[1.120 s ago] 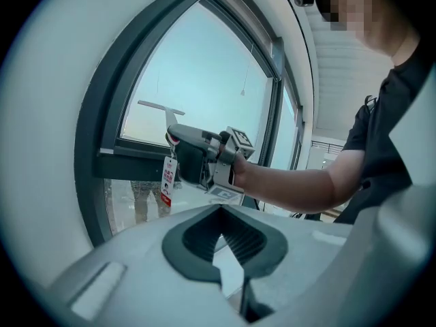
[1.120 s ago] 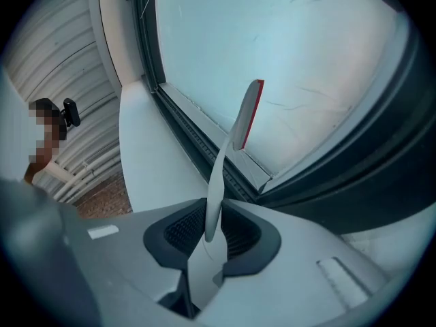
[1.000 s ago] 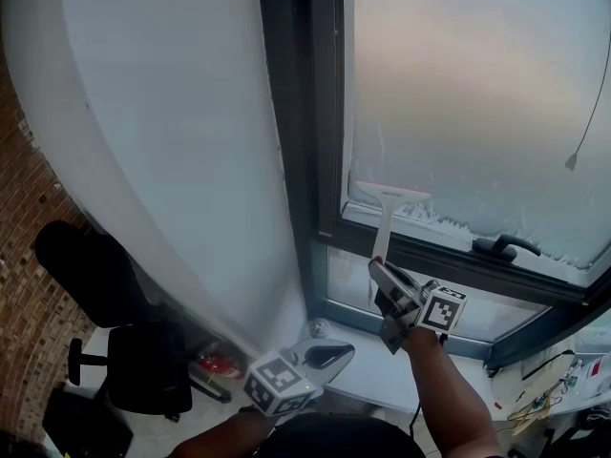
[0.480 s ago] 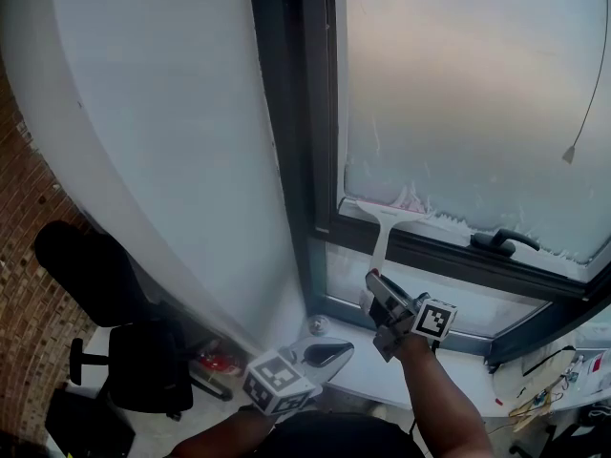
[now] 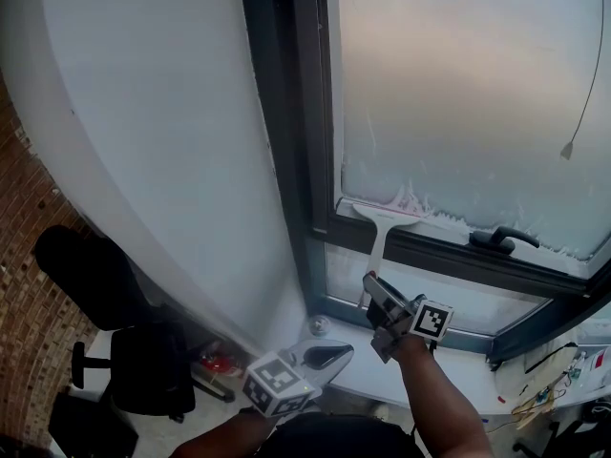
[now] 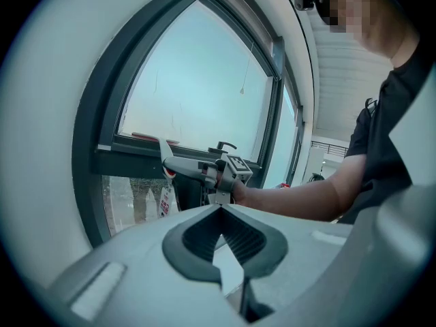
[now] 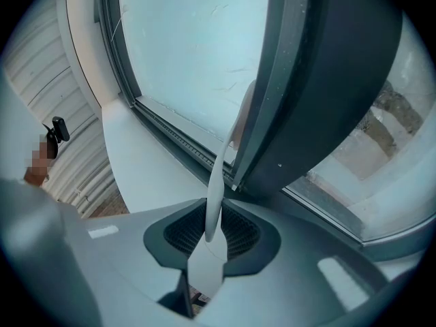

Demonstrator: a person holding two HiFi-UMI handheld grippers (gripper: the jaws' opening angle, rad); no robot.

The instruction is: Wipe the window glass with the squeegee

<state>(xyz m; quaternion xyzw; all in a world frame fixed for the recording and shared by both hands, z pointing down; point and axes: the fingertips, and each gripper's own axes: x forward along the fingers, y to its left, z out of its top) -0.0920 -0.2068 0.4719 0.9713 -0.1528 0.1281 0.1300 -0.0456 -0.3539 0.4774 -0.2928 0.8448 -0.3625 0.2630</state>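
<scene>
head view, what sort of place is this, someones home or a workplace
Probably an office or workroom: a black swivel chair beside brickwork, loose cables on a surface at lower right, and a large dark-framed window.

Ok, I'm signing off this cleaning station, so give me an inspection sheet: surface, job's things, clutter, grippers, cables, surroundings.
Surface: window glass hazy, white residue along its bottom edge.
Job's things: squeegee blade low on the pane, by the frame.
Clutter: red item on the floor.
Grippers: right gripper shut on the squeegee's handle; left gripper shut, empty.
Cables: thin cord hanging before the glass; wires on the ledge.
Surroundings: office chair, brick wall, window handle.
</scene>
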